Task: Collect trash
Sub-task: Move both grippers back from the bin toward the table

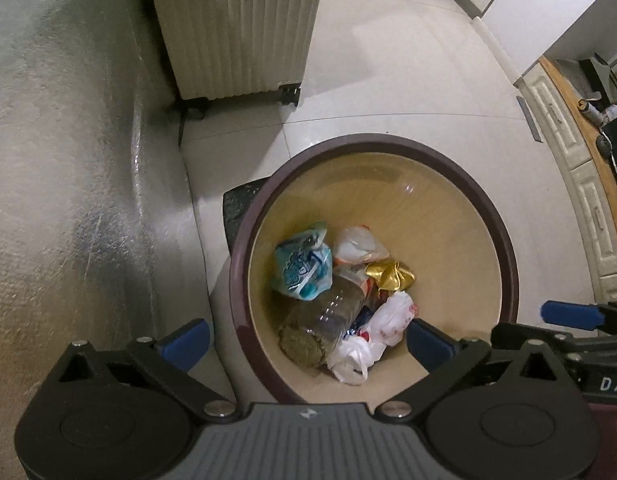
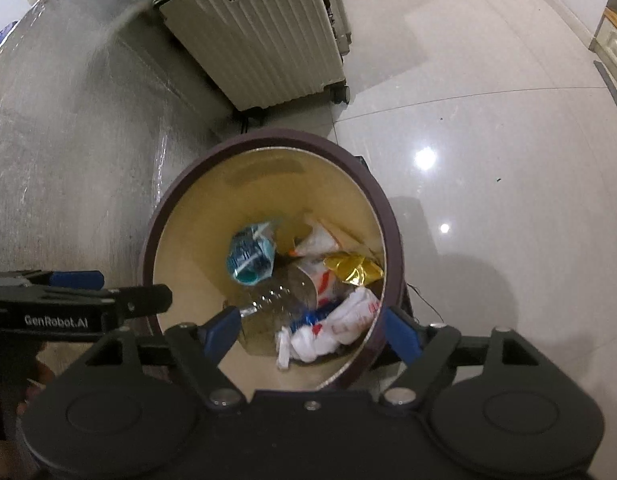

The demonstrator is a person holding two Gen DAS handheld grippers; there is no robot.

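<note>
A round bin with a dark maroon rim [image 1: 372,142] [image 2: 268,136] and beige inside stands on the floor below both grippers. At its bottom lie a clear plastic bottle [image 1: 324,320] [image 2: 280,300], a blue-teal wrapper [image 1: 304,264] [image 2: 250,256], a gold foil piece [image 1: 390,274] [image 2: 354,268], a white-orange wrapper [image 1: 358,244] [image 2: 318,240] and a crumpled white bag [image 1: 372,340] [image 2: 332,328]. My left gripper [image 1: 308,340] hangs open over the bin mouth, holding nothing. My right gripper [image 2: 312,330] is also open and empty above the bin. Each gripper's blue finger shows at the other view's edge.
A ribbed cream suitcase [image 1: 240,28] [image 2: 260,36] on wheels stands behind the bin. A grey textured wall [image 1: 68,160] [image 2: 68,140] rises at the left. Glossy floor tiles [image 1: 408,80] stretch to the right, up to a cream drawer cabinet [image 1: 588,200]. A dark object [image 1: 240,204] sits against the bin.
</note>
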